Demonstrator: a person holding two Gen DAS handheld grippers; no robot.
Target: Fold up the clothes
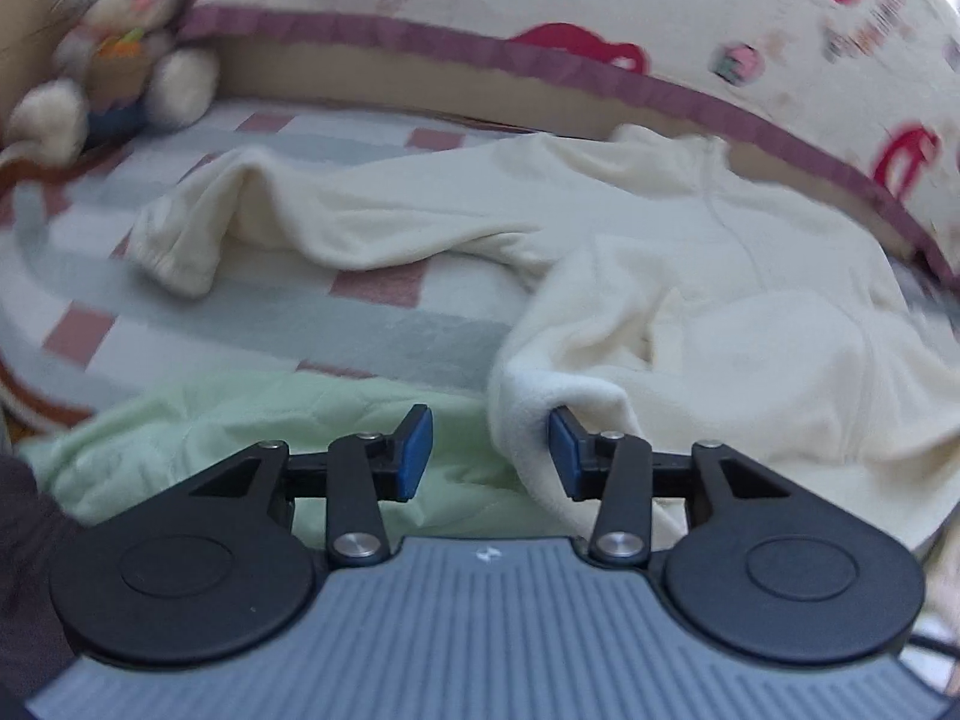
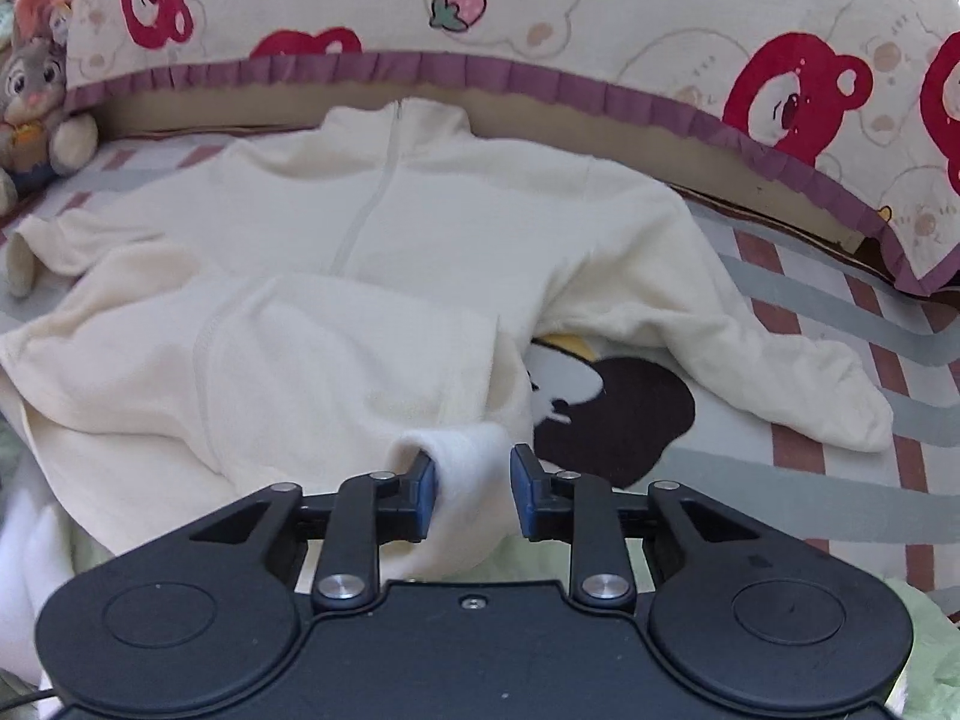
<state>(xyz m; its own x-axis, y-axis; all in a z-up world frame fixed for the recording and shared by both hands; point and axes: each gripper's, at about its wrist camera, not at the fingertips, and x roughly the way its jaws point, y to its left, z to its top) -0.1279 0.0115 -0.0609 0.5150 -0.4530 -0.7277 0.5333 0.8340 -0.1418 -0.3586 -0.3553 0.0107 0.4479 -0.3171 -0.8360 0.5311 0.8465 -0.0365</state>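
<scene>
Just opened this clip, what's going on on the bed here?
A person with a handheld gripper in each hand is folding a cream zip-up fleece top spread on a striped bedsheet. The bottom edge has been brought up over the body. Both grippers sit at that folded hem with pads apart: the left gripper has cloth against one pad only, the right gripper has a hem fold loose between its pads. A plush rabbit sits by the pillow.
</scene>
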